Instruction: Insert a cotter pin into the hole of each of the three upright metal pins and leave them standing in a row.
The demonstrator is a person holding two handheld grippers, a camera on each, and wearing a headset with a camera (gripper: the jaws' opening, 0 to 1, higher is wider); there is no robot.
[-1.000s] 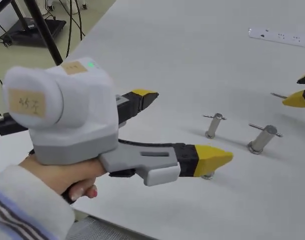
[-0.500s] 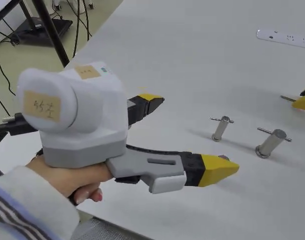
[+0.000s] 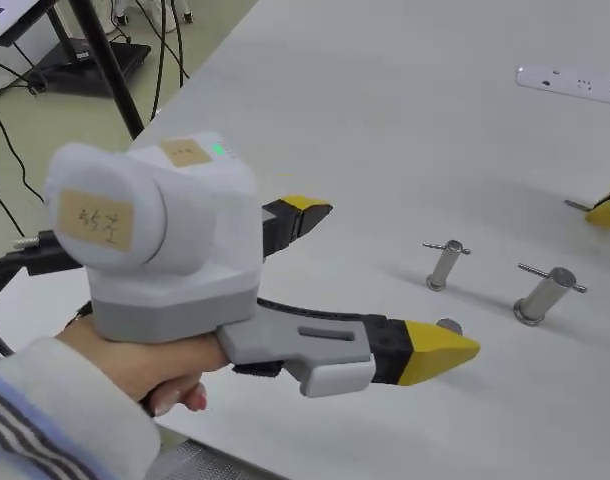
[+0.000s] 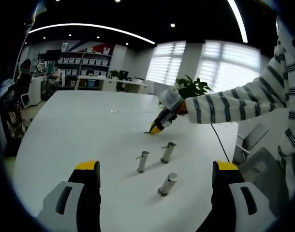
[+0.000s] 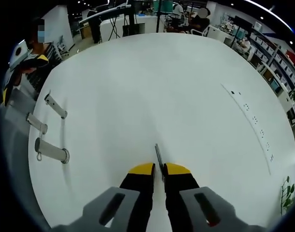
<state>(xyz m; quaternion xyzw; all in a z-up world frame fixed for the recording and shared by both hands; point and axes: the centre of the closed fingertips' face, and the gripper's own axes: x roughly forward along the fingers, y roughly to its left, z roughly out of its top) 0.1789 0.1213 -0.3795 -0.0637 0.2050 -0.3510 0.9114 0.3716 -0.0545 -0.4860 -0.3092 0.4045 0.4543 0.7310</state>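
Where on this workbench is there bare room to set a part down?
Bare tabletop stretches between the three metal pins and the power strip. It is crowded around the pins, between the open left hand-held gripper and the right hand-held gripper holding a cotter pin.

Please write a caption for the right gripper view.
Right gripper shut on a cotter pin; three metal pins stand on the table.

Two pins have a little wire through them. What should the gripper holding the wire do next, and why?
Probably carry the cotter pin, pinched in the shut right gripper, across to the third metal pin. That one, just ahead of the open left gripper, looks bare, while the other two pins each have a wire through them.
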